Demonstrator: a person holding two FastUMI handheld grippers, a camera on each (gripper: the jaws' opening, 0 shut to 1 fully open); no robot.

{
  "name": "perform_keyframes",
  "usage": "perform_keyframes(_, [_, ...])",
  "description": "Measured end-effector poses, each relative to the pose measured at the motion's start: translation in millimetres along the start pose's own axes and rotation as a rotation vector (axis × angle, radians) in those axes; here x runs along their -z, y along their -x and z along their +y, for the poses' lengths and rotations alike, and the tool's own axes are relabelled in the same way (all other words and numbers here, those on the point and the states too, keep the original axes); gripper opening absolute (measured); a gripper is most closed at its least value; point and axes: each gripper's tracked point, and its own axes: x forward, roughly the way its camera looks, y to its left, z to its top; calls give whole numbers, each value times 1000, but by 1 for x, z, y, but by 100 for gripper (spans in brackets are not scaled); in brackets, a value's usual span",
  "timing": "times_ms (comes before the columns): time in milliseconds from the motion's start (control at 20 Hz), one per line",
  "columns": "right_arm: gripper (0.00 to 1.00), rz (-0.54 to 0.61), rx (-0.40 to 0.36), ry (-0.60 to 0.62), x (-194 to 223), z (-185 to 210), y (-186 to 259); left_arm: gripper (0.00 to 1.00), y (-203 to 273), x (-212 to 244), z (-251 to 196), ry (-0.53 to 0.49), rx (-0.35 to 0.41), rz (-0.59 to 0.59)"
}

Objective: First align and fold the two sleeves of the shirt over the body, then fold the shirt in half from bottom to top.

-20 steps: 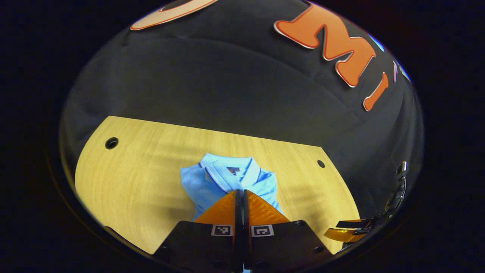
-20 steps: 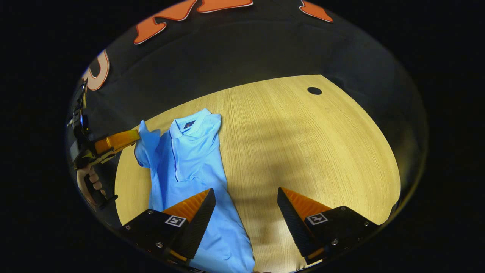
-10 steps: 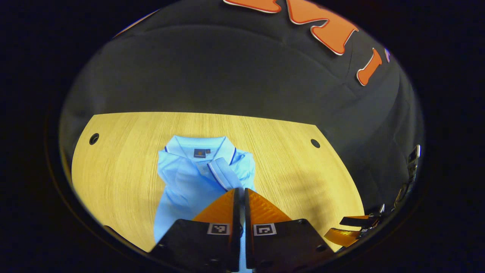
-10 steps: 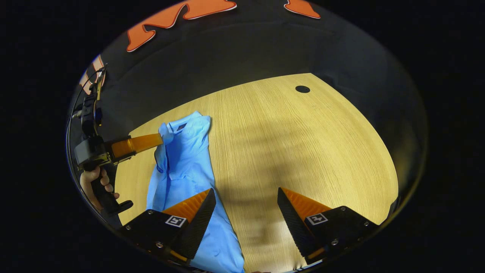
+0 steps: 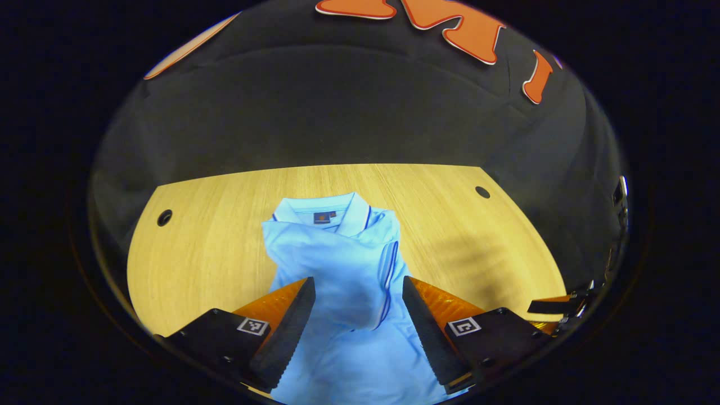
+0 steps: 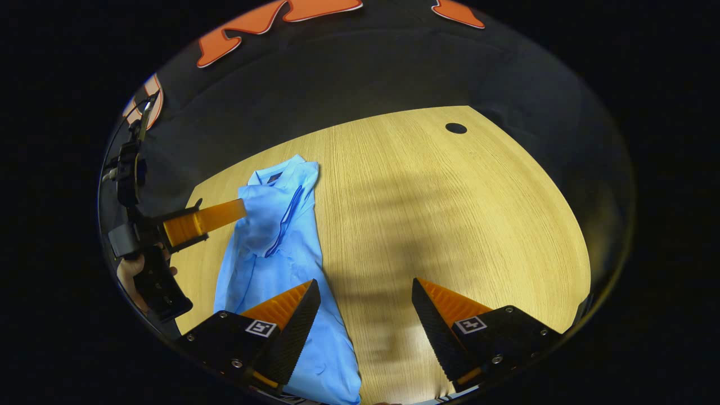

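The support surface is a light wood-grain table (image 6: 450,214) with rounded edges and dark round holes (image 6: 456,128) near its corners. A light blue shirt (image 6: 281,247) lies directly on it, collar toward the far edge.

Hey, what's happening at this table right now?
A person with a gripper in each hand is folding a light blue polo shirt on a wooden table. The left gripper is open over a sleeve laid across the body. The right gripper hangs open beside the shirt, holding nothing.
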Motion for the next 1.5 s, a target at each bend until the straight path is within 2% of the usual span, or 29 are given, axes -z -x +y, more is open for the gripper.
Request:
perform_keyframes(200, [99, 33, -9, 73, 20, 19, -2, 100, 44, 43, 36, -4, -43, 32])
perform_keyframes(400, [99, 102, -21, 119, 58, 36, 1, 100, 83, 101, 65, 27, -101, 82])
perform_keyframes(550, [99, 159, -9, 161, 90, 36, 8, 100, 111, 145, 66, 67, -107, 125])
perform_keyframes(800, [99, 251, 24, 175, 143, 30, 28, 99, 149, 214, 66, 69, -136, 231])
perform_keyframes(950, [99, 305, 33, 170, 172, 28, 43, 100, 149, 252, 67, 137, -144, 313])
perform_keyframes(1150, [99, 373, 40, 227, 206, 33, 54, 99, 147, 282, 67, 132, -159, 380])
perform_keyframes(1350, [99, 447, 14, 211, 237, 48, 54, 100, 155, 312, 61, 141, -156, 460])
perform_keyframes(1500, [99, 477, 46, 264, 253, 47, 53, 100, 151, 323, 69, 161, -183, 491])
